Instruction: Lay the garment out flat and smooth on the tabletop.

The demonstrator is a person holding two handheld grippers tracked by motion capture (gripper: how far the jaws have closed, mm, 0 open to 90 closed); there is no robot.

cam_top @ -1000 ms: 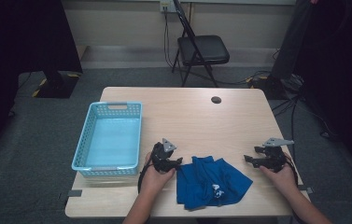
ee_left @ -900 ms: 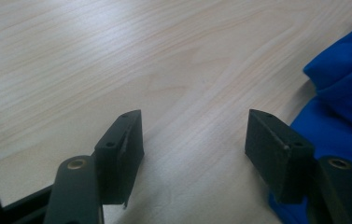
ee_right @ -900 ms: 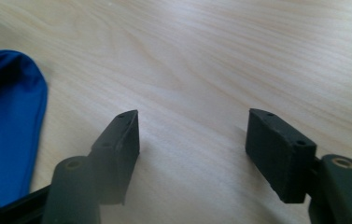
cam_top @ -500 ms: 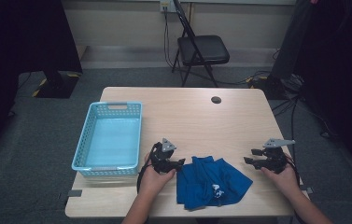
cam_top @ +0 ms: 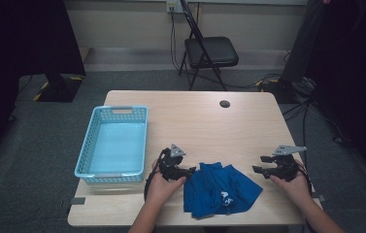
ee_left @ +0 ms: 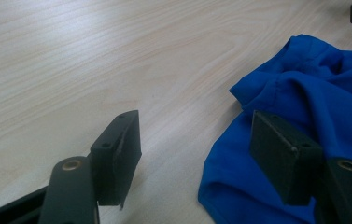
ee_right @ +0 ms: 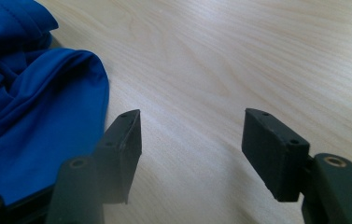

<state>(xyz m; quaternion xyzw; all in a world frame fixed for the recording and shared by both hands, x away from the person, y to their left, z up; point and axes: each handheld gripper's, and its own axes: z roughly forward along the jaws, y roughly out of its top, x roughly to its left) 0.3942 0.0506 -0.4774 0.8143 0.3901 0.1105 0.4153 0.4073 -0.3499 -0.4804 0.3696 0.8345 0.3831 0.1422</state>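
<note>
A crumpled blue garment (cam_top: pixel 219 188) lies near the front edge of a light wooden desk (cam_top: pixel 205 126), between the two hand-held tools. The left tool (cam_top: pixel 190 171), gripped in the person's left hand (cam_top: pixel 163 187), sits at the garment's left edge. Seen from the left gripper view, its jaws stand wide apart, having just been opening; one jaw is over bare wood, the other is in front of the blue cloth (ee_left: pixel 323 102), and the pads press on nothing. Whether that jaw touches the fabric cannot be told.

The right tool (cam_top: pixel 260 165), held in the right hand (cam_top: pixel 294 187), rests near the garment's right side but apart from it. In the right gripper view its jaws are also spread wide after just opening further, with only desk surface between them and a fold of the garment (ee_right: pixel 38 102) off to one side.

A light blue plastic basket (cam_top: pixel 86 170) stands at the desk's left edge. A small dark round object (cam_top: pixel 224 104) lies near the far edge, and a black folding chair (cam_top: pixel 209 51) stands on the floor beyond.
</note>
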